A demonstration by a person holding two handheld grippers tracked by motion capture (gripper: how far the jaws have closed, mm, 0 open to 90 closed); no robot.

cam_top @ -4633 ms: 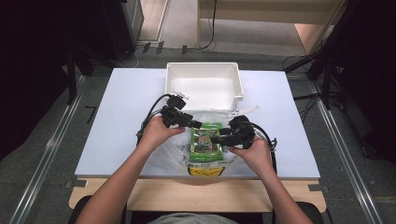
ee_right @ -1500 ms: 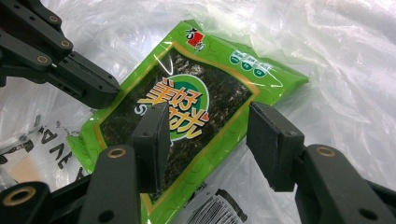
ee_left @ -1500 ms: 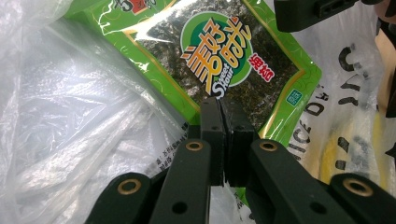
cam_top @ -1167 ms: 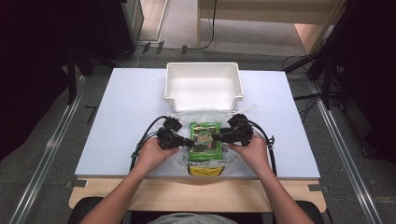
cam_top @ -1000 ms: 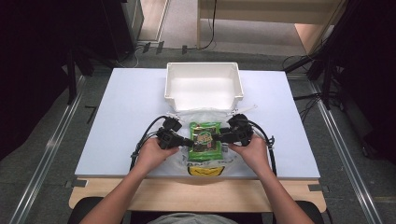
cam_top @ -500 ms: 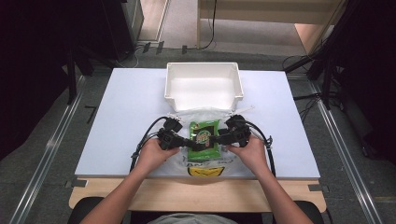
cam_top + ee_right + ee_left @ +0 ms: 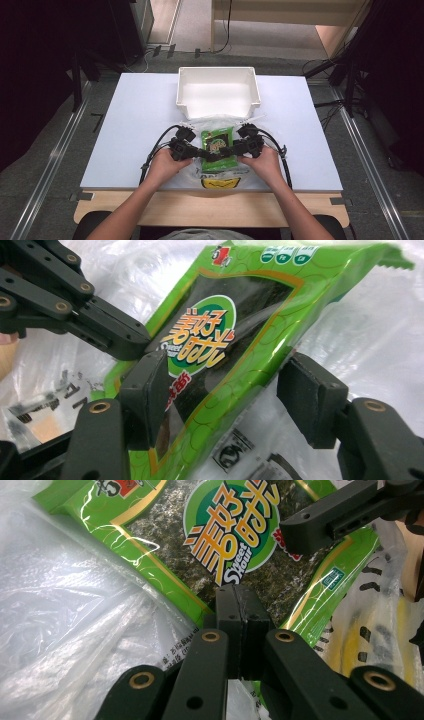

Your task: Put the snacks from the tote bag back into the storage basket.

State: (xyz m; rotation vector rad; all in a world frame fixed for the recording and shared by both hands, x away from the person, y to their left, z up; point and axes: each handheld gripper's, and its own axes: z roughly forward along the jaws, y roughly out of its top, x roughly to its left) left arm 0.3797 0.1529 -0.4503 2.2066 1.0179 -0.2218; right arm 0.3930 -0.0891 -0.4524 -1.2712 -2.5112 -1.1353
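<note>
A: Where's the packet (image 7: 217,146)?

B: Lying on the plastic bag (image 7: 220,175), near edge of the surface (image 7: 130,125), at 6 o'clock from the white bin (image 7: 218,93).

A: Left tongs (image 7: 209,156)?

B: Clamped tight on the packet's near edge, pads together on the green film.

A: Right tongs (image 7: 226,153)?

B: Jaws have just been opening. Packet sits between the pads (image 7: 309,399), but the right pad stands off it. No grip there.
</note>
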